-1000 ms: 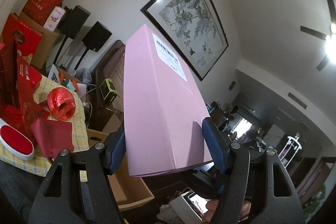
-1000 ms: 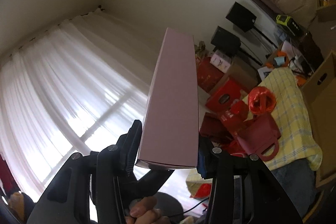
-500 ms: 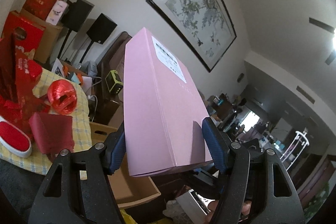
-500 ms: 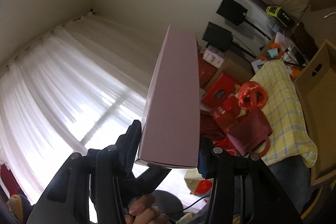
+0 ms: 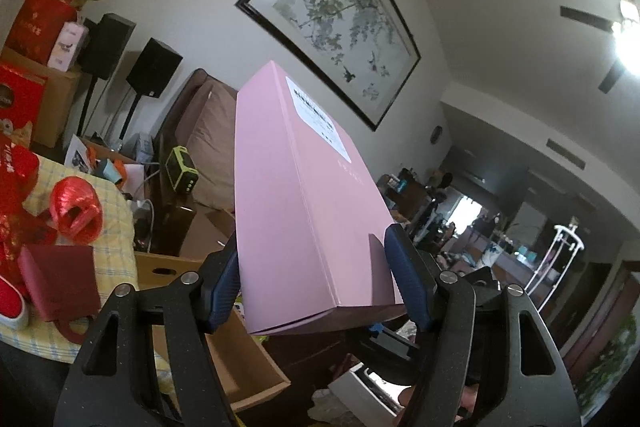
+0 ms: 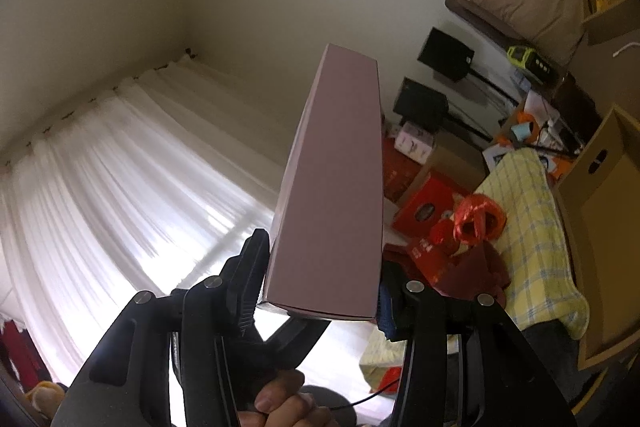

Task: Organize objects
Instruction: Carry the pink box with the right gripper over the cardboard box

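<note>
A long pink box [image 5: 304, 195] with a white label is held in the air by both grippers. My left gripper [image 5: 316, 287] is shut on its wide faces near one end. In the right wrist view the same pink box [image 6: 336, 195] shows its narrow side, and my right gripper [image 6: 320, 303] is shut across that narrow width. A hand [image 6: 280, 403] shows below the right gripper. Both ends of the box near the pads are partly hidden.
A table with a yellow checked cloth [image 5: 116, 211] carries a red ribbon spool [image 5: 76, 211], a dark red bag [image 5: 60, 279] and red boxes [image 6: 428, 207]. An open cardboard box [image 5: 240, 359] stands beside it. Speakers [image 5: 152, 75], a sofa [image 5: 200, 147] and white curtains [image 6: 120, 187] surround the space.
Both grippers have carried the pink box sideways across the room; the table with red items has slid left in the left wrist view. Both grips are unchanged.
</note>
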Demonstrator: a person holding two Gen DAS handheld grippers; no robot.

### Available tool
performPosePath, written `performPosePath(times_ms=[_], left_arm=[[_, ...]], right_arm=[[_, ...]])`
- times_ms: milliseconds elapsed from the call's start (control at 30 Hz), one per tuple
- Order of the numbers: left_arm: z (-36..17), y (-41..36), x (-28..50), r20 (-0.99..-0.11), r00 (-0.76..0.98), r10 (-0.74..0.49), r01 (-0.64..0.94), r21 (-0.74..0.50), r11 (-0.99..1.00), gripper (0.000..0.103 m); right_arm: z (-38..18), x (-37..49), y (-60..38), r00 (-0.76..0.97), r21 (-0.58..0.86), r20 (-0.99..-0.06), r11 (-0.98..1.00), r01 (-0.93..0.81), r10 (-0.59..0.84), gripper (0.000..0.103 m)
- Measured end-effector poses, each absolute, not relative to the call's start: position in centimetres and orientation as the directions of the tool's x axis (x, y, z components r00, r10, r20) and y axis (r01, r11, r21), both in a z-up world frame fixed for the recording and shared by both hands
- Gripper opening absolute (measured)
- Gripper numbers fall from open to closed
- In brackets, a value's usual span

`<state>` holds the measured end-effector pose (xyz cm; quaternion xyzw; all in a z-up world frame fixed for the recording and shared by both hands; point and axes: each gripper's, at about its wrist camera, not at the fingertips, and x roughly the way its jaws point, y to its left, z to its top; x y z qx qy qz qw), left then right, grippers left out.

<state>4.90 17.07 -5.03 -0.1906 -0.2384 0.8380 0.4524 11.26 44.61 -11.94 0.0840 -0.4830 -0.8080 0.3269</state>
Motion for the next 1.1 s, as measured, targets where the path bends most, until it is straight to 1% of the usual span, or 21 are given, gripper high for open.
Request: performPosePath(times_ms=[367, 567, 833, 1100], left_arm=[[-5.4, 18.9, 3.6, -0.147, -0.461, 0.875, -0.666, -0.595, -0.451, 0.065], [-6.8, 19.6, 2.7, -0.167, -0.441, 0.882, -0.635, -0.636, -0.439, 0.065], [-8.5, 20.2, 1.5, -0.207, -0.427, 0.881, -0.608, -0.655, -0.448, 0.065], [-9.1, 20.7, 0.9, -0.228, -0.414, 0.881, -0.6, -0.66, -0.453, 0.066]], right_arm=[[-12.7, 11.1, 46.2, -0.801, 0.851, 0.164, -0.329, 0.41, -0.576, 0.047], [-13.3, 10.6, 46.8, -0.82, 0.857, 0.128, -0.354, 0.375, -0.558, 0.047], [-14.8, 9.8, 47.3, -0.827, 0.881, 0.079, -0.348, 0.319, -0.556, 0.047], [-15.6, 9.5, 47.6, -0.833, 0.895, 0.06, -0.34, 0.289, -0.549, 0.047]])
